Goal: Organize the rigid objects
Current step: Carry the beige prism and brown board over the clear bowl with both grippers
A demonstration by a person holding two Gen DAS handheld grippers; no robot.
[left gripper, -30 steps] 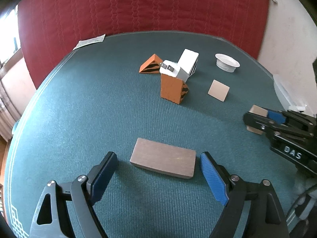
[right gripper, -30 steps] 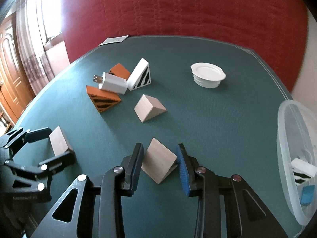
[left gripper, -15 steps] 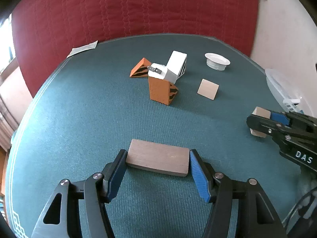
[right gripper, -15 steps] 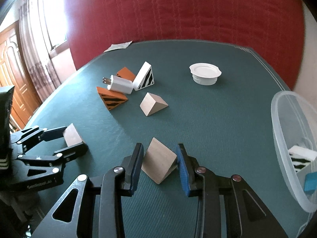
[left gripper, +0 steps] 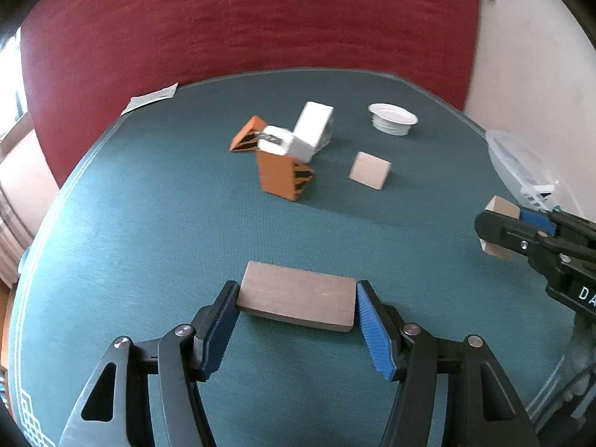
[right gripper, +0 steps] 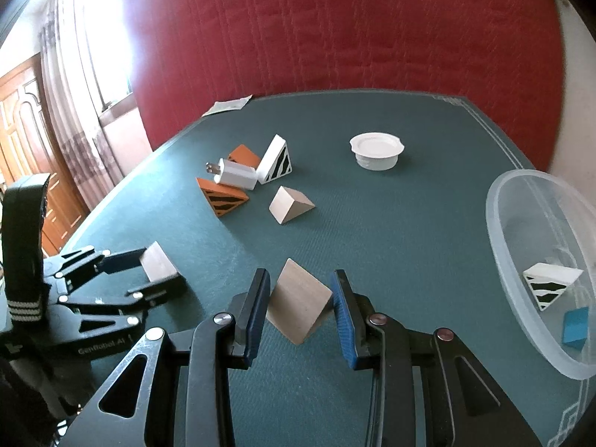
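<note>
Green felt table (left gripper: 149, 223), charger (right gripper: 238, 175) among striped wedges (right gripper: 223, 201), clear bin (right gripper: 521, 223) rightward

Red quilted wall (right gripper: 354, 29), curtained window (right gripper: 93, 56)

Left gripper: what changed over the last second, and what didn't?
The left gripper closed from wide open onto the ends of the flat wooden block. The right gripper stays clamped on its wooden wedge. Blocks and charger on the table are unmoved.
</note>
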